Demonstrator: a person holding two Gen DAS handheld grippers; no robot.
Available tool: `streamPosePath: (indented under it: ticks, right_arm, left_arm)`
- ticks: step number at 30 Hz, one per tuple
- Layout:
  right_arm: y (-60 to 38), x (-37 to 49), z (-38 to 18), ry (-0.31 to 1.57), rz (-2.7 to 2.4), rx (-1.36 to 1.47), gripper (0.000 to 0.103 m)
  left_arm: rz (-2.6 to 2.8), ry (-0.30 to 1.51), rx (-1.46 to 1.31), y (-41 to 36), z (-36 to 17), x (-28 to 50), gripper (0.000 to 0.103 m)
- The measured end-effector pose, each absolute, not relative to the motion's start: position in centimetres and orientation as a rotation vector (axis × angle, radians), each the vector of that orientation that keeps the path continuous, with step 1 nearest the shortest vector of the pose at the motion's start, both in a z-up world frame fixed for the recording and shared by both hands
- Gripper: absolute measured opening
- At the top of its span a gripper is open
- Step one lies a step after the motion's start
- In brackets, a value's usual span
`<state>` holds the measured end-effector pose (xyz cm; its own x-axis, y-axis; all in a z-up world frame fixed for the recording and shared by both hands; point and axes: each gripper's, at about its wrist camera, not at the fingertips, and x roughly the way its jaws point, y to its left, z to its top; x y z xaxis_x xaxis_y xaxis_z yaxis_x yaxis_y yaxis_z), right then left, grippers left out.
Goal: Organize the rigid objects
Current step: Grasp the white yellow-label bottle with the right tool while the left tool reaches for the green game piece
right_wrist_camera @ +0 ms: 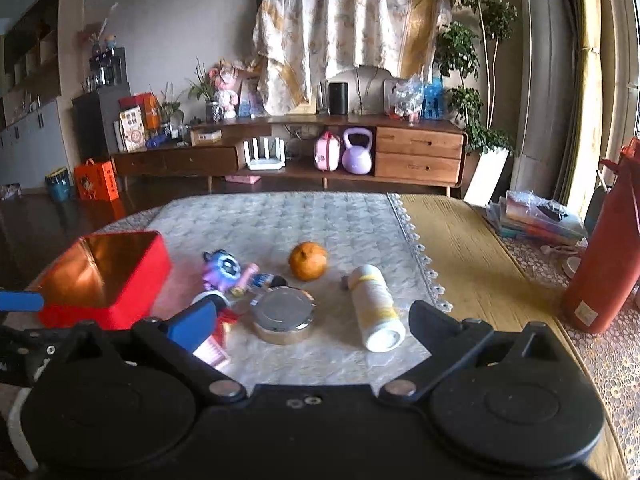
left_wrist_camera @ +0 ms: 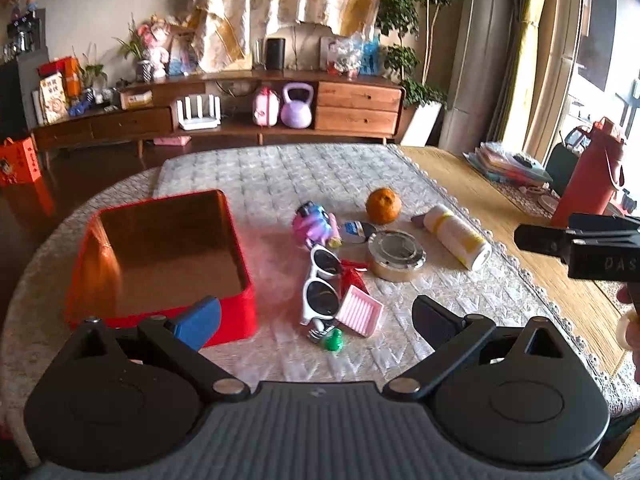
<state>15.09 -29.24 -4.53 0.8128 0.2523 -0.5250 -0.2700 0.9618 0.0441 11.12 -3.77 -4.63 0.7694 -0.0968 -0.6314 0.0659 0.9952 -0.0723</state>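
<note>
Both grippers are hovering spread wide, holding nothing. Ahead of the left gripper (left_wrist_camera: 316, 320), sunglasses (left_wrist_camera: 320, 284) are lying just right of the red box (left_wrist_camera: 240, 312); ahead of the right gripper (right_wrist_camera: 304, 326), a tin (right_wrist_camera: 283, 314) and bottle (right_wrist_camera: 376, 308). Sorting is barely starting; the next move probably calls for descending onto one piece.

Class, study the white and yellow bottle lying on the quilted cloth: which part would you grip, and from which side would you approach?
Grip the white and yellow bottle across its cylindrical body near mid-length, coming down from above. It lies on its side, pointing roughly away from the right tool, so open fingers would straddle its narrow width. Both flanks look clear: the round metal tin sits apart on the left.
</note>
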Motion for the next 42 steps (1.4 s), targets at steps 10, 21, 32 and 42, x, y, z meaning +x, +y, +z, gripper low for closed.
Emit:
streamPosePath:
  ticks: [10, 21, 32, 42]
  right_arm:
    - [-31.3, 20.5, -8.1, 0.682, 0.265, -0.043, 0.089]
    - [-31.3, 25.4, -10.3, 0.745, 0.277, -0.080, 0.077]
    - [-31.0, 28.1, -12.1, 0.783, 0.265, -0.096, 0.058]
    - [-30.9, 28.9, -13.0, 0.795, 0.247, -0.103, 0.047]
  left_arm:
    - [-0.129, 0.764, -0.029, -5.5, -9.3, 14.0, 0.102]
    - [-0.121, 0.810, 0.023, -5.8, -12.2, 15.6, 0.076]
    - [-0.156, 0.822, 0.087, -7.2, -13.7, 16.5, 0.036]
    - [-0.161, 0.807, 0.076, -7.2, -14.1, 16.7, 0.021]
